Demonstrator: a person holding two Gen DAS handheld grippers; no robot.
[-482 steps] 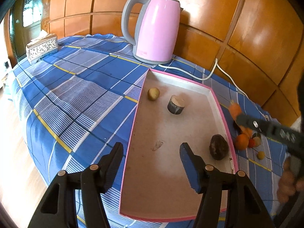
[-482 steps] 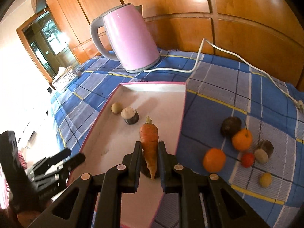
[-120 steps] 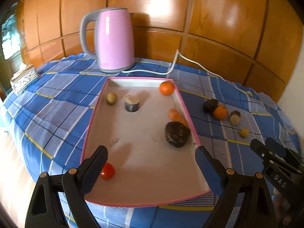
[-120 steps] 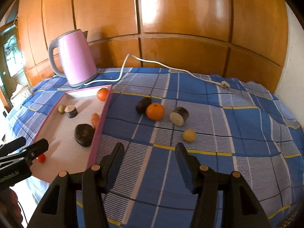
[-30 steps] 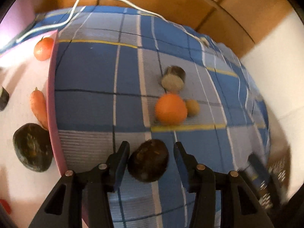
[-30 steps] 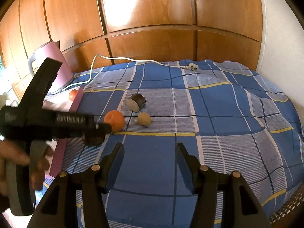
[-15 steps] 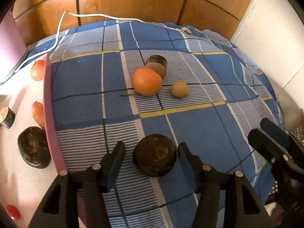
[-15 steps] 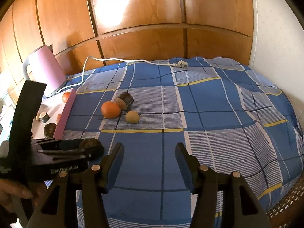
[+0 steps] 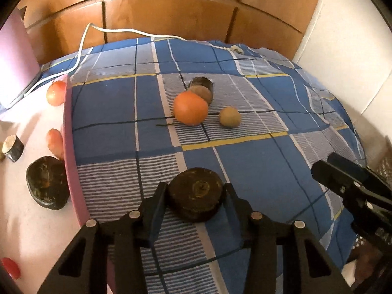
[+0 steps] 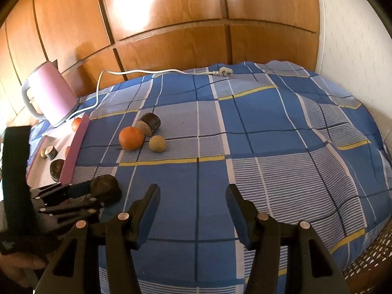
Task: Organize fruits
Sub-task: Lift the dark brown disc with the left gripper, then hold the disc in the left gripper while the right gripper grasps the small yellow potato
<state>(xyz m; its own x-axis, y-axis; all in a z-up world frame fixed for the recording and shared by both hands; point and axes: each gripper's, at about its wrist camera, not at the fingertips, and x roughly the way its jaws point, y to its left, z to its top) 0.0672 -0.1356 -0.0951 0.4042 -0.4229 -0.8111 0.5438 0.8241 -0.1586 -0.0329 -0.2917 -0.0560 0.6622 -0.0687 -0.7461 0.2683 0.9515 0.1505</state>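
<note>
Orange (image 9: 191,107), tan ball (image 9: 229,117) and cut brown piece (image 9: 202,89) lie far on the blue checked bed (image 9: 257,161); pink tray (image 9: 71,152) left. Since half a second ago, left gripper (image 9: 196,198) jaws have been closing, now clamping the dark round fruit (image 9: 196,193). Right gripper (image 10: 192,208) jaws half-open, empty.

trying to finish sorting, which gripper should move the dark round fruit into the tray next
Left. The left gripper has just closed on the dark round fruit, right beside the pink tray. The right gripper is open, empty and farther away.
</note>
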